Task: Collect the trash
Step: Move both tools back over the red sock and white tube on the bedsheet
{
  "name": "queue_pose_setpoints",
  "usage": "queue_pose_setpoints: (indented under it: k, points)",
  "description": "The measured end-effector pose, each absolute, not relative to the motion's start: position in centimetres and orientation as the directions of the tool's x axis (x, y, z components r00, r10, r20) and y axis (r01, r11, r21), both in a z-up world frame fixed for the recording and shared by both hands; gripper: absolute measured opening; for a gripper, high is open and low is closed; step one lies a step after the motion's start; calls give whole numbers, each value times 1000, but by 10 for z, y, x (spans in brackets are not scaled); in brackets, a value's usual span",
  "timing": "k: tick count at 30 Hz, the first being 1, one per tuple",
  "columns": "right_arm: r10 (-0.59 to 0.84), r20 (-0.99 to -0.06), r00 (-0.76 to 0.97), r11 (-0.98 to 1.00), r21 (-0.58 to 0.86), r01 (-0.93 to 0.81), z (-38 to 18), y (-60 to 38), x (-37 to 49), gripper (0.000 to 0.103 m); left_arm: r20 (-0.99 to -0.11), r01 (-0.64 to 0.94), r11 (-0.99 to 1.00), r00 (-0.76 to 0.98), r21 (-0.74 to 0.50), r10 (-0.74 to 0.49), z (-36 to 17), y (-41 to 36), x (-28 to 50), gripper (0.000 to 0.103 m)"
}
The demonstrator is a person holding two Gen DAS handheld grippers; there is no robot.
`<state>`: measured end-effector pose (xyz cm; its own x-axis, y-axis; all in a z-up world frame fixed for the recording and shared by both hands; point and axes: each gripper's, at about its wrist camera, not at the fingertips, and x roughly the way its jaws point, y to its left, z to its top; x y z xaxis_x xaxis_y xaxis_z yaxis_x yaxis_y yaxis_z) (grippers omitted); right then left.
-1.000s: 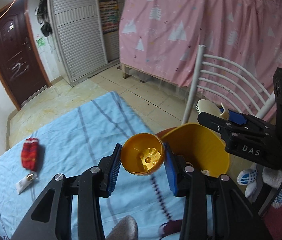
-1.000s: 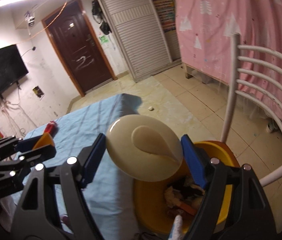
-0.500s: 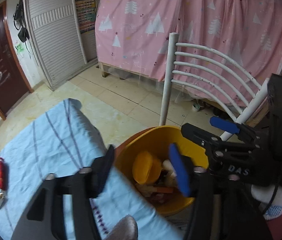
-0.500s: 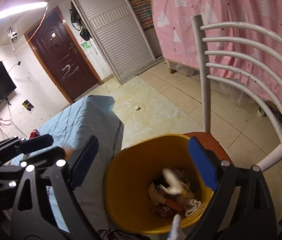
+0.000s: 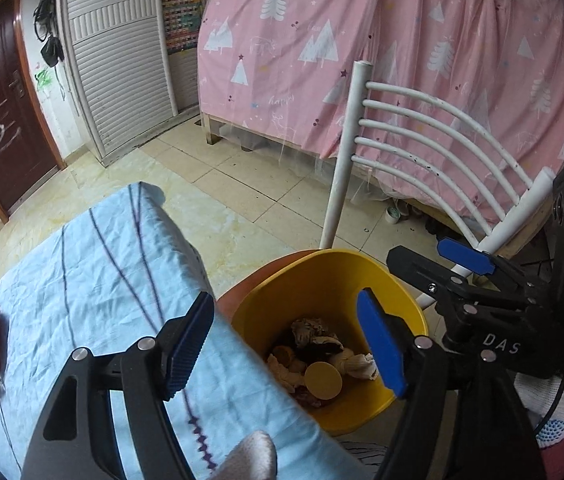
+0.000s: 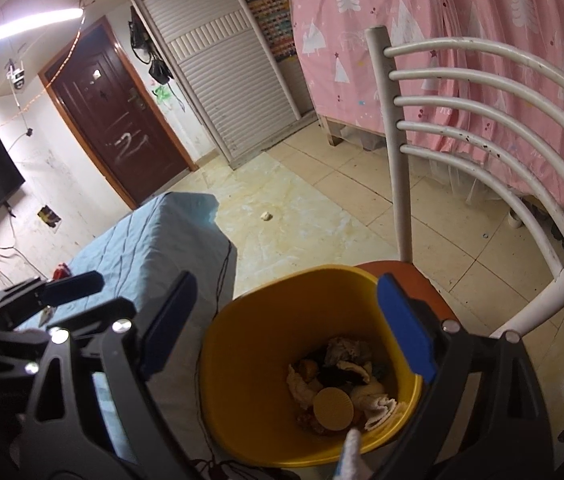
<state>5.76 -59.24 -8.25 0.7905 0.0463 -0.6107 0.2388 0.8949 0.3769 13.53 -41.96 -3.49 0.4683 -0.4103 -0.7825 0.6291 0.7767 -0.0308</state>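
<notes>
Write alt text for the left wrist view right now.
The left gripper hangs open and empty over a yellow plastic bin of scraps on a chair, at the blue-clothed table's edge. The right gripper, also open, reaches in beside it.

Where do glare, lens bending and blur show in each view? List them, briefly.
Right wrist view: the ceiling light strip blows out white at top left; the door leans and curves with the fisheye. Left wrist view: no glare, dim even light, black lens corners; the trash in the yellow bin is sharp.
</notes>
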Motion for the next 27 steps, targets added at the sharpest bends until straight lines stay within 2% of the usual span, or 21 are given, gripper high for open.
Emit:
queue_pose_setpoints:
  k: [10,27]
  points:
    - [48,-616,786,922,331,203,-64,-557,69,88,-770,565,820,485,-85,-415,-29,-364,153,70]
    - [109,-626,772,966,251,67,-31,-456,109,91,-741,416,900,563,-129,-366,-20,-243,177,72]
